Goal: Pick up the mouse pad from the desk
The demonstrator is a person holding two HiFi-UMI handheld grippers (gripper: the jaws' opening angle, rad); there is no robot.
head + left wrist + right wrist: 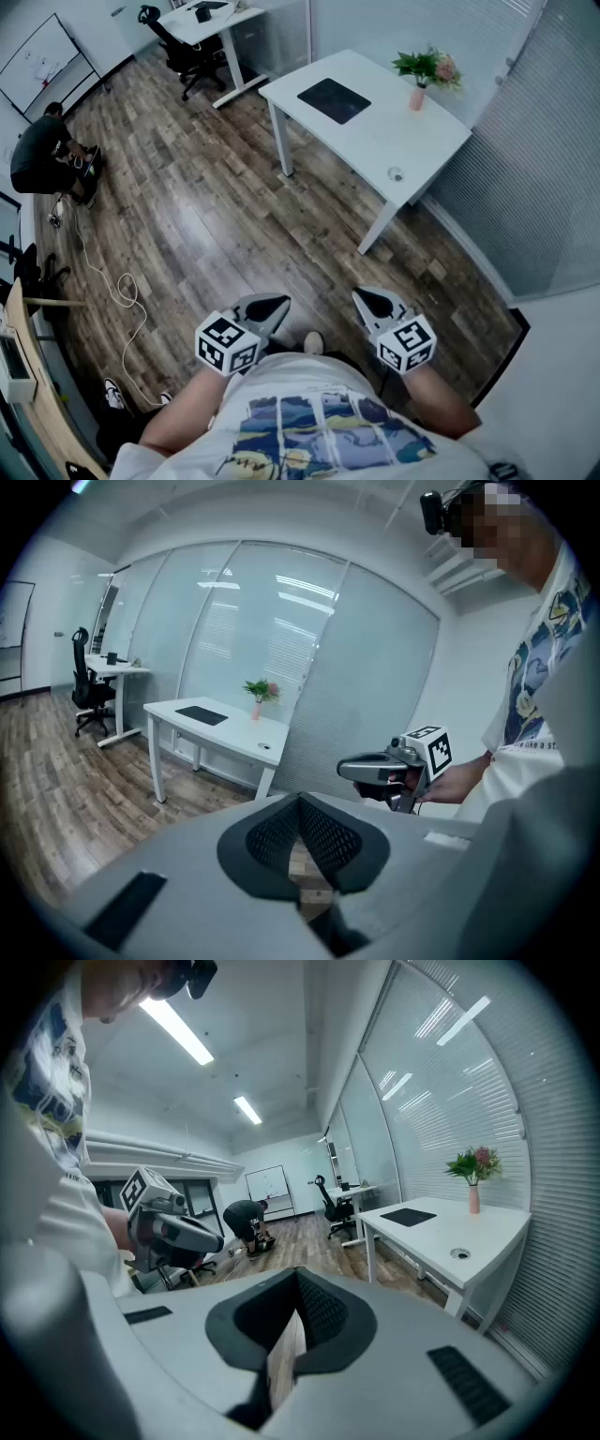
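- Office room with a wood floor. A white desk (403, 141) stands by the glass wall, well ahead of me.
- Mouse pad (334, 99): dark and flat on the desk, toward the desk's far end, near the flower vase (418, 92) but apart from it.
- Left gripper (265, 309) and right gripper (375, 302): both clenched on nothing, held near my body, well short of the desk.
- Step in hand, by my judgement: the approach. I would walk up to the desk, open one gripper early, and come in low at a pad edge, because the thin pad lies flush.
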